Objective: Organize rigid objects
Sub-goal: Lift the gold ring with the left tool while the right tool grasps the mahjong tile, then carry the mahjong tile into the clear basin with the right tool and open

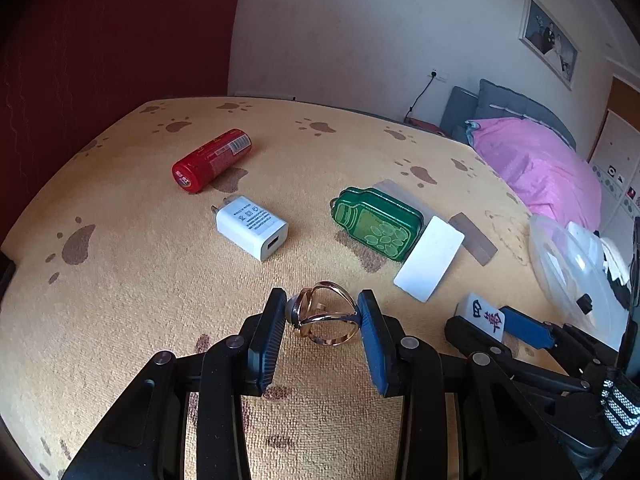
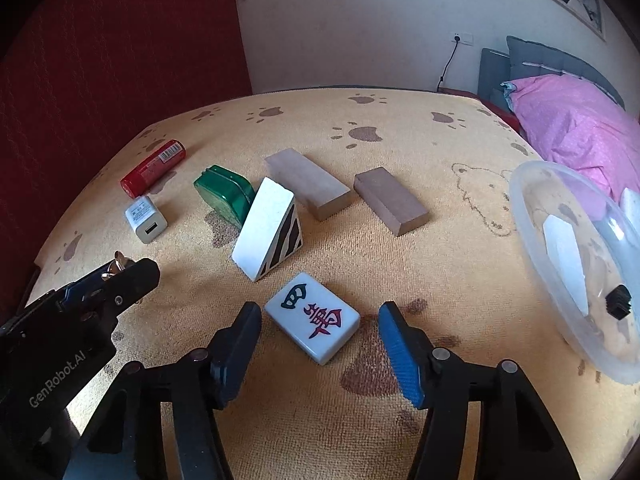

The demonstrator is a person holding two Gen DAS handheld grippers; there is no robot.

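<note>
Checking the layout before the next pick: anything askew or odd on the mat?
One thing: the white block is tipped up, leaning on the green tin instead of lying flat like the two wooden blocks. The red can lies on its side. Nothing spilled or broken.

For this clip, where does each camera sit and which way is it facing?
Left wrist: sits on the left gripper, looking forward and down along its fingers at the paw-print cloth; its pads clamp a gold ring clip, and the right gripper shows at the right edge.
Right wrist: sits on the right gripper, looking down at a mahjong tile lying between its open jaws; the left gripper shows at left.
Shared: red can, white charger, green tin, clear plastic container, pink bedding.
</note>
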